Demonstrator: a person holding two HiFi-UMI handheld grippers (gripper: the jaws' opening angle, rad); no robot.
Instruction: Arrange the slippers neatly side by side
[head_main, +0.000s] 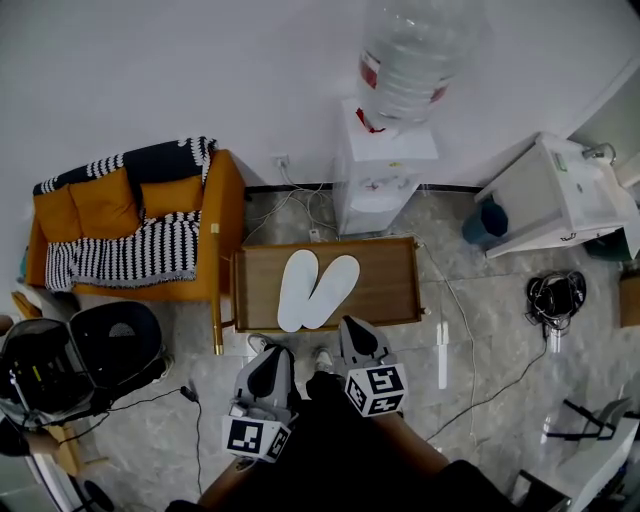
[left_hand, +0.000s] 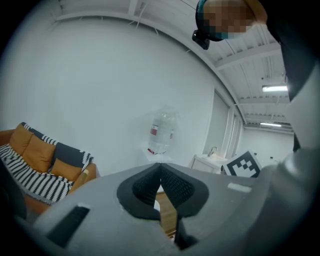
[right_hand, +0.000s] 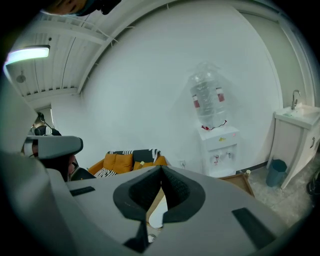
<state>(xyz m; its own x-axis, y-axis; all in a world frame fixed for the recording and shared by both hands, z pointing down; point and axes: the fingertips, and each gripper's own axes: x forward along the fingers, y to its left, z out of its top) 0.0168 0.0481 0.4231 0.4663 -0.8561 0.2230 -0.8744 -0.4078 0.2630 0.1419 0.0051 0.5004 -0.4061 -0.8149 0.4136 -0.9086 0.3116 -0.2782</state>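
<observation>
Two white slippers lie on a low wooden table (head_main: 385, 285) in the head view. The left slipper (head_main: 297, 289) points straight away from me. The right slipper (head_main: 331, 290) touches it at the heel and splays to the right at the toe. My left gripper (head_main: 268, 372) and right gripper (head_main: 358, 340) hang just short of the table's near edge, close to my body, both shut and empty. In the left gripper view the jaws of the left gripper (left_hand: 160, 166) meet, with a sliver of slipper (left_hand: 156, 205) showing below them. In the right gripper view the right gripper (right_hand: 161, 168) is shut too, with a white slipper (right_hand: 157, 215) beyond.
A water dispenser (head_main: 385, 170) with a large bottle stands against the wall behind the table. An orange sofa (head_main: 130, 225) with a striped blanket is at the left, with a black case (head_main: 90, 355) in front of it. At the right are a white sink cabinet (head_main: 555, 195), a blue bin (head_main: 487, 220) and coiled cables (head_main: 555, 295).
</observation>
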